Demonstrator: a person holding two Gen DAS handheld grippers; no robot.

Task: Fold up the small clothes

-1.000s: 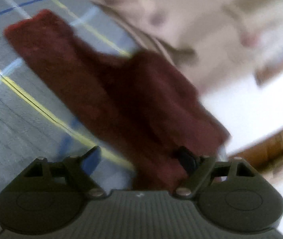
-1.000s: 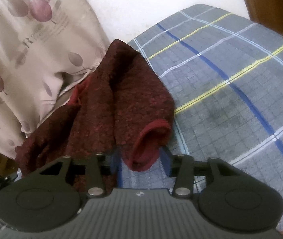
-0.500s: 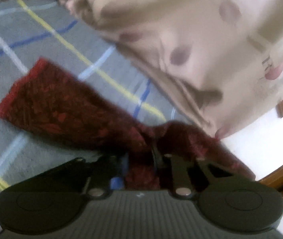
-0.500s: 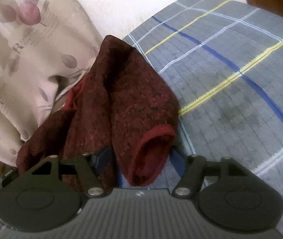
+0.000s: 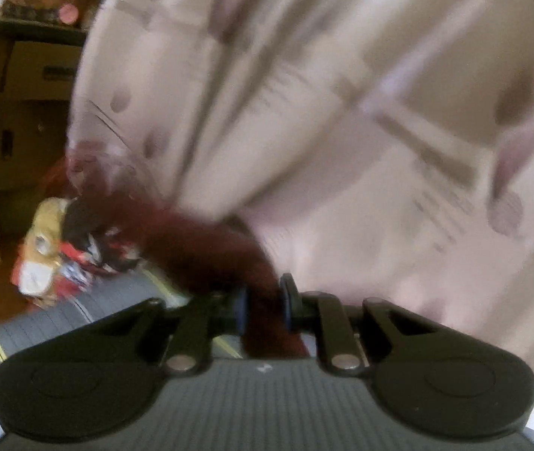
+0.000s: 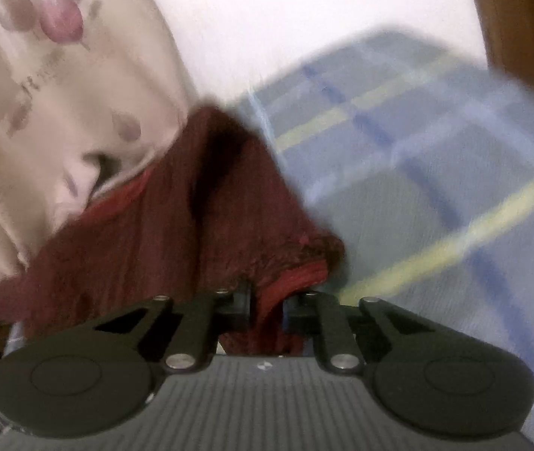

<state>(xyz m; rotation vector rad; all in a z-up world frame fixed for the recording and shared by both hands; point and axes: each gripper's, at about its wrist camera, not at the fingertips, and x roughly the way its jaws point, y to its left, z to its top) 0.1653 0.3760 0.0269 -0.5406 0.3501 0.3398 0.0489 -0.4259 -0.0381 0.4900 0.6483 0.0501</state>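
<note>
The bed (image 6: 454,173) is the biggest thing here. It has a gray cover with blue, white and yellow lines, and it gives a soft flat place to lay clothes out for folding. Beside it hangs a big pale curtain (image 5: 304,112) with purple spots. It is very close, so it fills most of the left view.

The dark red sweater (image 6: 177,225) lies bunched at the edge of the bed, right next to the curtain. It is not flat yet, so I think it must be pulled open first.

That is likely why both hands take hold of it. The right gripper (image 6: 267,304) is closing on the red cuff of the sleeve (image 6: 289,285), and the cuff sits between its jaws, already pinched. The left gripper (image 5: 263,306) is squeezed narrow on another dark red bit of the sweater, which stretches away from it like a rope. Two far-apart holds let the person spread the sweater.

A pile of colorful things (image 5: 53,248) lies on the floor past the bed.
</note>
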